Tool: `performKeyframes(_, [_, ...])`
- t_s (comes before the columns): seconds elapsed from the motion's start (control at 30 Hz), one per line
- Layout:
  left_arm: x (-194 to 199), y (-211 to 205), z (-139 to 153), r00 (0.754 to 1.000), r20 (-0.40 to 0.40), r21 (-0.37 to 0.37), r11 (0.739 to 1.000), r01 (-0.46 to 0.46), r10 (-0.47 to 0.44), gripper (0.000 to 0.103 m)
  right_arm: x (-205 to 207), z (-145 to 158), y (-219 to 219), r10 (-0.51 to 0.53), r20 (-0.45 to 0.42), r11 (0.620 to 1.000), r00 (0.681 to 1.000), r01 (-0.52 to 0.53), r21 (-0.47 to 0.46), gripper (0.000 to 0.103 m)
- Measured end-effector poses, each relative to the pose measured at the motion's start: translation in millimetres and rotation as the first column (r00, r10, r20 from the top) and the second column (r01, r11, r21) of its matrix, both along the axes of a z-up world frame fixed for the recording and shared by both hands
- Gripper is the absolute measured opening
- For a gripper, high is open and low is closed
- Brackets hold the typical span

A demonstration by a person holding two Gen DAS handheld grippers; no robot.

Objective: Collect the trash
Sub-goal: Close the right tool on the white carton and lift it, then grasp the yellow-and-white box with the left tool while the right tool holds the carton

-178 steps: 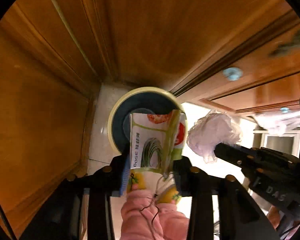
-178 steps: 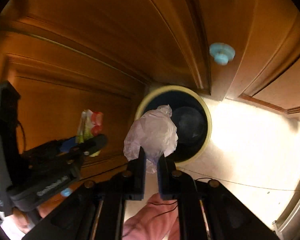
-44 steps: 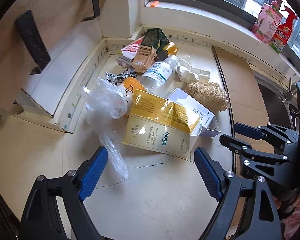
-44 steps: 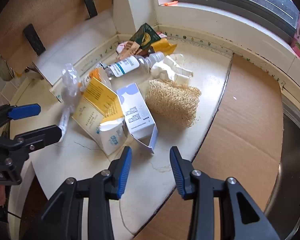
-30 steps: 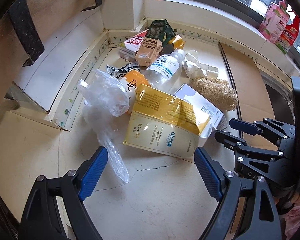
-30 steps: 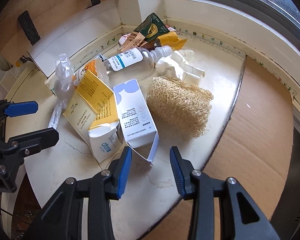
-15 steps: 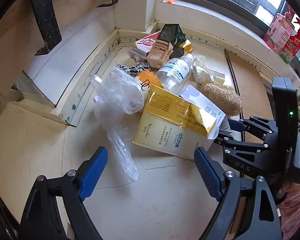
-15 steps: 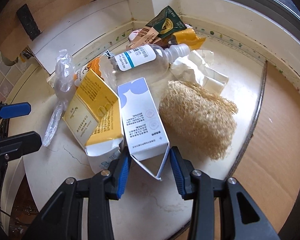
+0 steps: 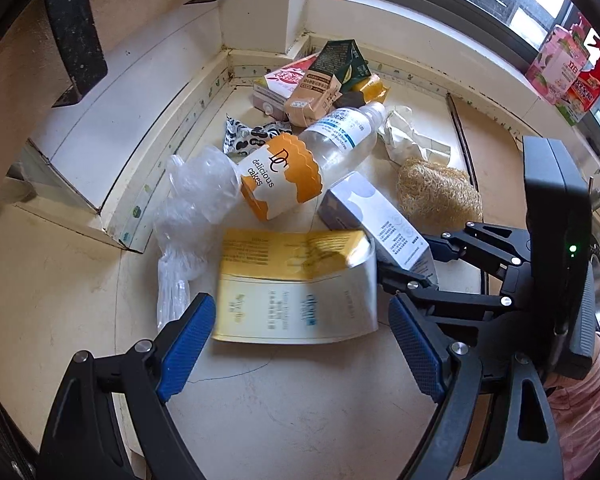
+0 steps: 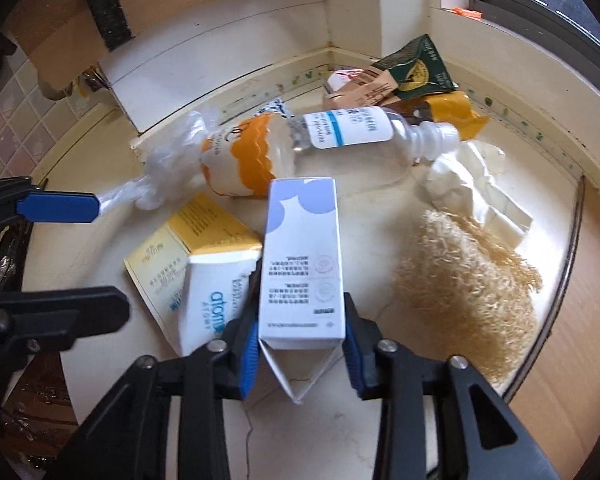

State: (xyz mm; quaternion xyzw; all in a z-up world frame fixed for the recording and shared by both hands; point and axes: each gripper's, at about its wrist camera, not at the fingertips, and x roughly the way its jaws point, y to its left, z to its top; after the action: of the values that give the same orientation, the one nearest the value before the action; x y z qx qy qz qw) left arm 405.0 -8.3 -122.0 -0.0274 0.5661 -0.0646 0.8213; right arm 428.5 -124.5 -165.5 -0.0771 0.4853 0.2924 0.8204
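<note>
Bench (image 9: 300,420): cream top, cracked, a litter pile in its corner under the window.
Yellow-and-white carton (image 9: 296,288): flattened, lying open-ended between the spread fingers of the left claw (image 9: 300,344), not pinched; print blurred.
White-and-lilac box (image 10: 302,260): near end flap open, inside not visible; lies beside the carton, its near end between the pads of the right claw (image 10: 300,354), whose jaws are closing with the pads at its two sides.
Clear bottle (image 10: 340,136): on its side, seemingly empty, blue-striped label.
Loofah pad (image 10: 468,292): tan, fibrous.
Orange-and-white cake cup (image 9: 280,176): tipped over.
Clear plastic bag (image 9: 192,208): crumpled.
Crumpled paper (image 10: 472,184).
Small drink cartons and wrappers (image 9: 324,76): heaped in the corner, partly overlapped.
</note>
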Motion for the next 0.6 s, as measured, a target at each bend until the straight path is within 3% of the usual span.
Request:
performKeyframes(0.23, [3.1, -12.5, -9.3, 0.999, -0.022, -0.006, 1.000, 0.029, -0.029, 0.087, -16.6, 1.4, -13.1, -0.057, -0.012, 0.998, 0.998, 0.058, 0.021, 0.034])
performKeyframes(0.4, [11.6, -32.1, -21.7, 0.998, -0.053, 0.073, 0.997, 0.038, -0.034, 0.087, -30.6, 1.0, -38.8, -0.155, -0.046, 0.986, 0.987, 0.158, 0.058, 0.034])
performKeyframes(0.5, [16.3, -45.8, -28.2, 0.997, -0.062, 0.124, 0.991, 0.048, -0.040, 0.079, -43.3, 1.5, -55.3, -0.199, -0.063, 0.975, 0.978, 0.204, 0.083, 0.034])
performKeyframes(0.6, [19.5, -59.2, -37.6, 0.996, -0.076, 0.196, 0.978, 0.068, -0.054, 0.061, -53.9, 1.4, -65.5, -0.223, -0.075, 0.969, 0.972, 0.229, 0.090, 0.034])
